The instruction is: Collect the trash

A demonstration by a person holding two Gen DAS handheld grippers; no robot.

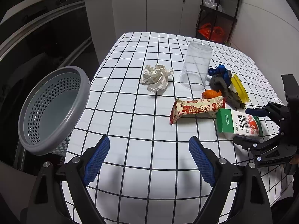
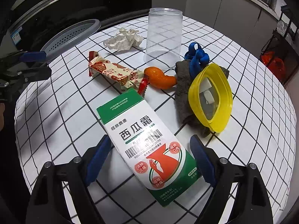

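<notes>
The right claw [image 2: 151,160] straddles the green-and-white box [image 2: 147,149] on the checked worktop [image 2: 56,112], pads spread and not yet pressing, while the left claw [image 1: 149,158] waits wide and empty beside the grey basket [image 1: 54,110], presumably where the litter goes.

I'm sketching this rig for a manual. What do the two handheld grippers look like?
Both look alike. The left gripper has black angular plastic arms with silver bolt heads at the joints, ending in two flat fingers faced with blue, finely ribbed pads. The right gripper is built the same way, with the same blue pads. No cables or markings can be made out, and no sleeve is clearly visible.
</notes>
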